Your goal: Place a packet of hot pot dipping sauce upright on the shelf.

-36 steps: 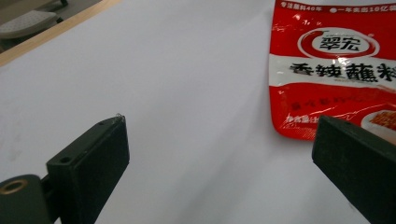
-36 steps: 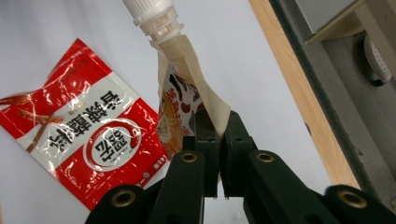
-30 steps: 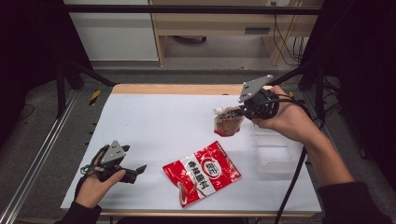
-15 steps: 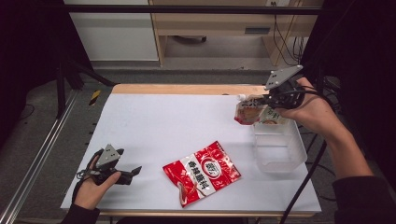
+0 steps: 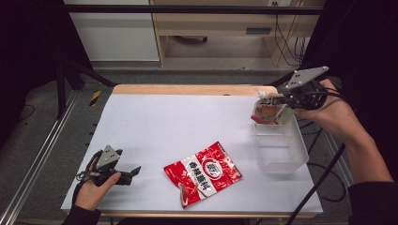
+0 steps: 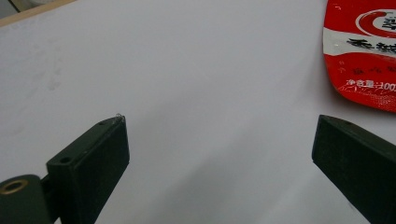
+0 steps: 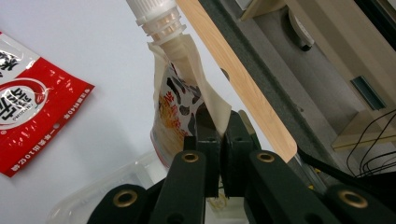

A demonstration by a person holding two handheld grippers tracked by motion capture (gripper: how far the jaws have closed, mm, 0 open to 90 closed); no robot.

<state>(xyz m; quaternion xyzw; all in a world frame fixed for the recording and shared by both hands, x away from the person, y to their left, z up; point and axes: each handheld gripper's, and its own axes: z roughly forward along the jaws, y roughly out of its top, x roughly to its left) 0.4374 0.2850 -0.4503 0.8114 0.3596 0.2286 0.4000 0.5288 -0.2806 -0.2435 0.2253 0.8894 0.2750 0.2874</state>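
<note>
Fingers of the left gripper [image 5: 126,174] gape wide and idle near the desk's [image 5: 164,122] near left corner. Just beyond lies a red packet [image 5: 202,173], not yet put away. Farther off, the right gripper [image 5: 283,101] pinches a spouted pouch [image 5: 265,111] over the clear bin's [image 5: 280,149] far rim, not yet dropped in.

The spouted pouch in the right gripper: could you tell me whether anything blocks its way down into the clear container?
Nothing visible does. The right gripper holds the spouted pouch over the far end of the clear container, which looks empty and has no lid. The red packet lies apart on the table.
</note>
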